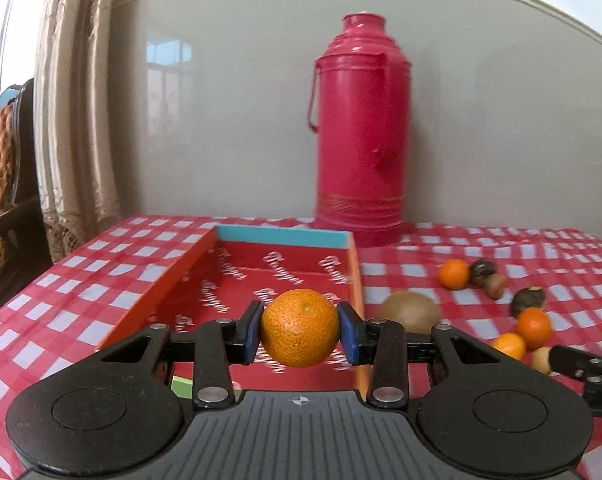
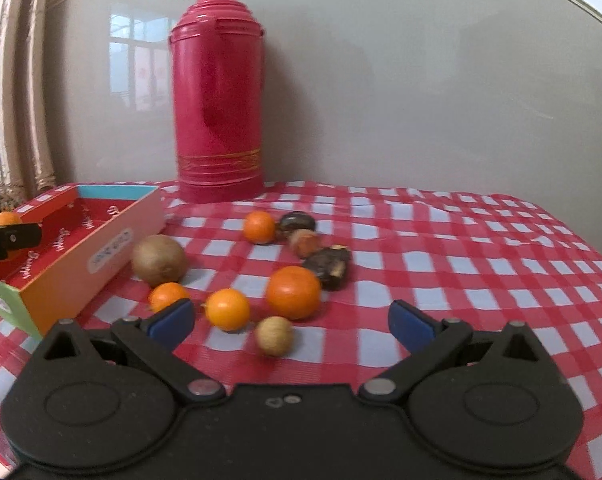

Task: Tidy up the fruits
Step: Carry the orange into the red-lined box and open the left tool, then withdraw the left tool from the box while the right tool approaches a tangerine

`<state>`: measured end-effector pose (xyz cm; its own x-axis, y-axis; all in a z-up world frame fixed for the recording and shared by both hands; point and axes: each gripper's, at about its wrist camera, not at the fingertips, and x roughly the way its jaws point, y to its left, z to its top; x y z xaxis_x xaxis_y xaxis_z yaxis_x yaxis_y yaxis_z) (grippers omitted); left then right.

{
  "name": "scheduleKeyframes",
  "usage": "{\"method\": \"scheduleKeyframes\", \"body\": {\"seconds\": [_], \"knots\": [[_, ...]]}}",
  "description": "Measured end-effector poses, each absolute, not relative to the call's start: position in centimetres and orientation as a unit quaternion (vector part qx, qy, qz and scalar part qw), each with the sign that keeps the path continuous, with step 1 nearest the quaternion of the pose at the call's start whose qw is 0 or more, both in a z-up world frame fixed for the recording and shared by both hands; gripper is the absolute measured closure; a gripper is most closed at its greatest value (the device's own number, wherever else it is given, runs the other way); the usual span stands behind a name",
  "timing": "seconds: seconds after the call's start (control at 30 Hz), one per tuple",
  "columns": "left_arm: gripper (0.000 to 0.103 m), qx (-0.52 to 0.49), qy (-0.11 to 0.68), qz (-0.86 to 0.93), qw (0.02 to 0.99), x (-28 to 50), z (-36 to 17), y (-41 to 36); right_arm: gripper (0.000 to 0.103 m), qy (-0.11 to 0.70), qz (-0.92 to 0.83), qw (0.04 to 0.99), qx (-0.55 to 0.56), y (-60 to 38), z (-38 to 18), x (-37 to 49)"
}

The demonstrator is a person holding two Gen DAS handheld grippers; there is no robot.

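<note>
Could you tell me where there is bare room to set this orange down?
The box floor beneath the held orange looks bare. Cloth right of the fruit cluster is free too. It is crowded between the kiwi and the dark fruits.

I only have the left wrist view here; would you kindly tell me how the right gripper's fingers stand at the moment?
Observer: The right gripper is open, holding nothing.
Operator: Thank you. What lies just ahead of it?
Observer: A small tan round fruit on the red checked tablecloth, with orange tangerines beyond.
Operator: Anything on the open orange cardboard box's outer side?
Observer: Yes, the orange cardboard box carries a white oval label; its text is too blurred to read.
</note>
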<state>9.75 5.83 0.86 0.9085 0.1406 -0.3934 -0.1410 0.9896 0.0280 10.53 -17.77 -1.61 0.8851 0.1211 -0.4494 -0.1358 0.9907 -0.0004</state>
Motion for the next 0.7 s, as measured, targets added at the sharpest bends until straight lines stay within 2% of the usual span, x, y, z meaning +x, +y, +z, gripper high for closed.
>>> {"method": "scheduleKeyframes", "body": {"seconds": [0.2, 0.27, 0.3, 0.33, 0.43, 0.63, 0.7], "knots": [[0.063, 0.006, 0.219, 0.090, 0.972, 10.6, -0.2, 7.1, 0.006, 0.232, 0.082, 0.969, -0.026, -16.2, -1.8, 10.6], [0.050, 0.006, 0.213, 0.094, 0.972, 10.5, -0.2, 7.2, 0.006, 0.233, 0.083, 0.969, -0.028, -16.0, -1.8, 10.5], [0.034, 0.007, 0.209, 0.098, 0.973, 10.3, -0.2, 7.1, 0.006, 0.233, 0.083, 0.969, -0.028, -16.1, -1.8, 10.5], [0.024, 0.010, 0.201, 0.104, 0.974, 10.0, -0.1, 7.0, 0.006, 0.234, 0.082, 0.968, -0.028, -16.1, -1.8, 10.5], [0.013, 0.024, 0.186, 0.114, 0.976, 9.5, 0.1, 6.6, 0.006, 0.235, 0.080, 0.968, -0.028, -16.4, -1.8, 10.4], [0.000, 0.027, 0.180, 0.121, 0.976, 8.9, 0.3, 6.3, 0.006, 0.229, 0.081, 0.970, -0.025, -17.0, -1.8, 10.2], [0.000, 0.028, 0.176, 0.122, 0.976, 8.7, 0.4, 6.2, 0.006, 0.219, 0.077, 0.972, -0.031, -17.0, -1.7, 9.9]]}}
